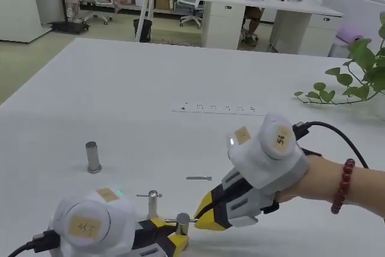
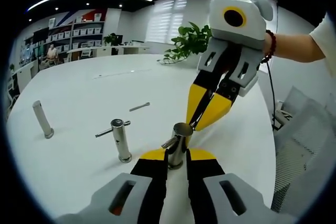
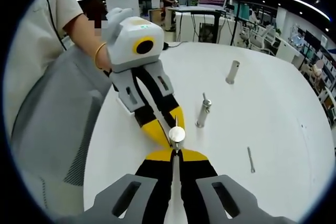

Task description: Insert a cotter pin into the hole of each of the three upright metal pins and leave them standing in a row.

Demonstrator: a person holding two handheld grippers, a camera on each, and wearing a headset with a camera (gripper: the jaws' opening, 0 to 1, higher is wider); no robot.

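Head view: left gripper [image 1: 178, 233] clamps the nearest metal pin [image 1: 182, 223] low on its shaft, upright on the table [image 1: 180, 76]; right gripper [image 1: 197, 217] pinches a cotter pin [image 1: 171, 220] at its hole. Left gripper view: the pin looks stiff, smooth and tippy, so steadying it low suits. Right gripper view: jaws closed on the thin, light cotter pin's tail.

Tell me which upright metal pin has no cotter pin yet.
The grey metal pin standing alone at far left; the middle pin and the nearest pin, clamped by the left gripper, each carry one.
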